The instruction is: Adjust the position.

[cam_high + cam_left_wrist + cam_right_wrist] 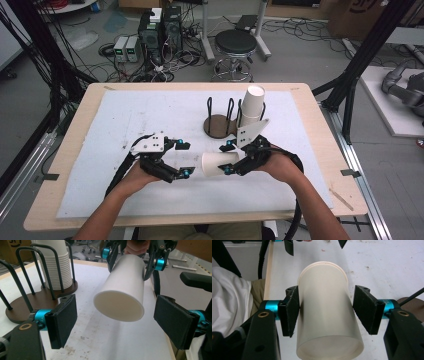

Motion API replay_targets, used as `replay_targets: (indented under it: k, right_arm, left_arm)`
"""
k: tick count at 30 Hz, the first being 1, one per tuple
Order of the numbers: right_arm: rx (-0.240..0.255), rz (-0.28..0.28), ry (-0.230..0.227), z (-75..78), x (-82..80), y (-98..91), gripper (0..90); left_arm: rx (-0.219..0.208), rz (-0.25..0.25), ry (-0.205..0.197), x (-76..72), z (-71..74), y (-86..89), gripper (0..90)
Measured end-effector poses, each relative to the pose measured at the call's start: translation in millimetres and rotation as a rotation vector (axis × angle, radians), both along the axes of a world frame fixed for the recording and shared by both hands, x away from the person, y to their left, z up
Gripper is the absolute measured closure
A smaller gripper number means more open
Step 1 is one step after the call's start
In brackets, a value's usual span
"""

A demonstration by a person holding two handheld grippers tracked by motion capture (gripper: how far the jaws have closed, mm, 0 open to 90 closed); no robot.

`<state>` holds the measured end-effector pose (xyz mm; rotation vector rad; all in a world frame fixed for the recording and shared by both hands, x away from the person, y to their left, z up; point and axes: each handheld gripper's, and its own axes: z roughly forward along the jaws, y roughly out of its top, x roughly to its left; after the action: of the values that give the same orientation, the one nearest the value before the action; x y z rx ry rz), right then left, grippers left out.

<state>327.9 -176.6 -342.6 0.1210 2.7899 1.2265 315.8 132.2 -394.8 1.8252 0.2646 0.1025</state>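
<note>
From the high view, my right gripper [231,156] clamped a smooth white paper cup [219,163] lying sideways above the white mat [125,120], while my left gripper [184,159] stood open just left of it. In the left gripper view, my padded jaws flanked the cup's flat base [119,305] without touching; stacked cups [55,265] sat in a wire rack [37,300]. In the right gripper view, foam pads [291,311] pressed the cup's tapered wall [325,315].
</note>
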Motion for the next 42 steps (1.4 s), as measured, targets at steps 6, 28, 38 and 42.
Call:
replay_targets:
  k: [6, 28, 38, 42]
  right_arm:
    - [0.042, -0.005, -0.002, -1.7, -3.7, -3.0, 40.0]
    - [0.215, -0.012, 0.004, -1.8, -6.9, -11.5, 40.2]
    - [0.264, 0.003, 0.017, -1.2, -7.1, -9.3, 40.2]
    - [0.285, 0.01, 0.023, -0.8, -7.1, -8.9, 40.2]
  left_arm:
    - [-0.01, -0.003, -0.003, -0.7, 0.0, -0.9, 18.9]
    - [-0.153, -0.05, -0.014, -4.4, 0.3, -4.1, 16.0]
    - [-0.165, -0.077, -0.014, -3.5, -2.7, -13.0, 14.3]
    - [-0.17, -0.077, -0.016, -2.7, -3.3, -15.6, 14.3]
